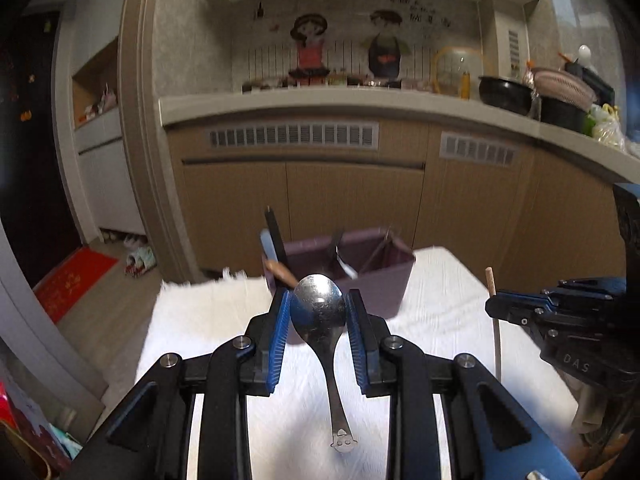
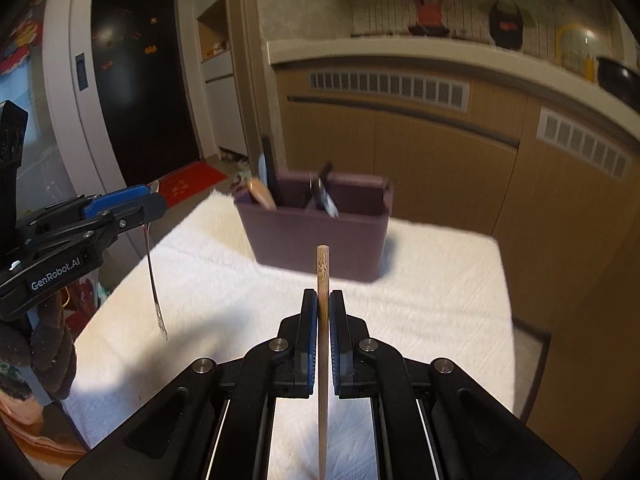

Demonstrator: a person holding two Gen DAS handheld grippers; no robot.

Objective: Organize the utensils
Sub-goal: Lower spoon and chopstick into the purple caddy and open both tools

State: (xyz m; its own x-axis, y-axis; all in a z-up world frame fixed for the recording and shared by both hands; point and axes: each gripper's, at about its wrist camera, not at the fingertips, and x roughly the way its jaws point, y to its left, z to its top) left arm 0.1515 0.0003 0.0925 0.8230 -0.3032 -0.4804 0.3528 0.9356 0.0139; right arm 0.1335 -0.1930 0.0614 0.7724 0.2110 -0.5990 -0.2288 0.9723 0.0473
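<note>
White lettering on the black body of the left gripper [image 2: 154, 200] reads "GenRobot.AI" in the right wrist view, and the right gripper [image 1: 491, 307] shows embossed letters "DAS" on its housing in the left wrist view; the writing on the far wall beside the two cartoon figures is too blurred to read. The left gripper's blue pads [image 1: 280, 340] clench the bowl of a steel spoon [image 1: 320, 312], bowl up between the fingertips and handle hanging down toward the camera, above the white cloth [image 1: 208, 320]. The right gripper is clamped on a wooden chopstick [image 2: 322, 320], which stands upright between its pads, top end above the fingertips, lower end running down past the camera. Beyond both, at the far edge of the cloth, stands a purple utensil holder [image 2: 316, 236] with several utensils in its compartments.
</note>
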